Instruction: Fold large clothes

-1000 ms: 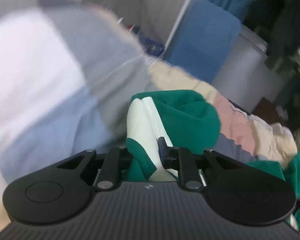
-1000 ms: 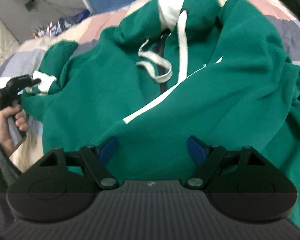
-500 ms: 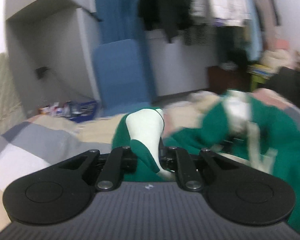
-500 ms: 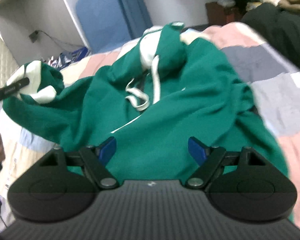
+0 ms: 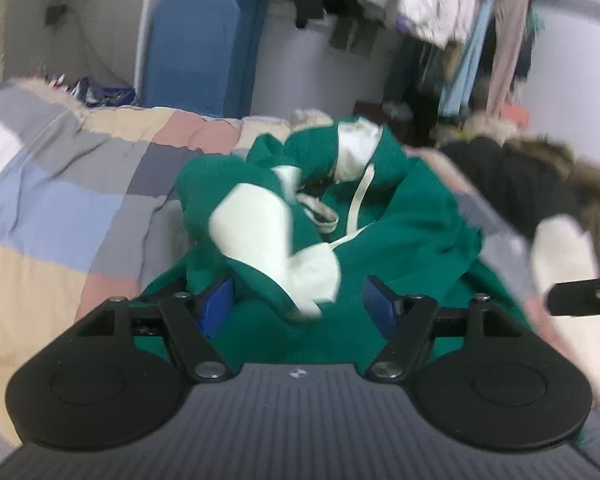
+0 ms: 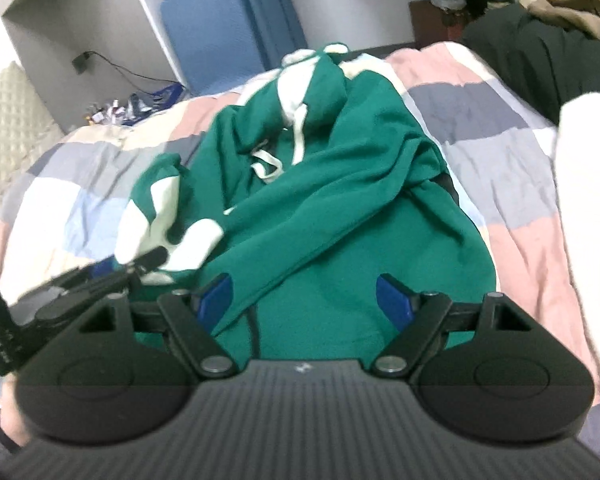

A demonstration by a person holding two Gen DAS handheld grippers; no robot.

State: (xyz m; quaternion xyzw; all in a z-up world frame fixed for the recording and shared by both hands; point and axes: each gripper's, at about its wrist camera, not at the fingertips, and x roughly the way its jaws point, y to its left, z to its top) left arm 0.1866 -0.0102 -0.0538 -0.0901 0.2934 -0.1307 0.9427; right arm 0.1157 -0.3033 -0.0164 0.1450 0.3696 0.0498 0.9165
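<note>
A green hoodie (image 6: 340,216) with white hood lining and drawstrings lies crumpled on the patchwork bed; it also shows in the left wrist view (image 5: 412,232). Its left sleeve with a white cuff (image 5: 260,240) is folded across the body, lying just ahead of my left gripper (image 5: 298,308), which is open and empty. The cuff also shows in the right wrist view (image 6: 160,216), with the left gripper's fingers (image 6: 140,262) beside it. My right gripper (image 6: 306,300) is open and empty over the hoodie's lower body.
The patchwork quilt (image 5: 60,208) covers the bed. A black fur-trimmed coat (image 5: 540,176) and a white garment (image 6: 580,200) lie at the right. A blue chair (image 5: 196,52) and hanging clothes (image 5: 420,4) stand behind the bed.
My left gripper carried the cuffed sleeve rightward over the hoodie's body, then opened and let it go. My right gripper stayed open over the hem.
</note>
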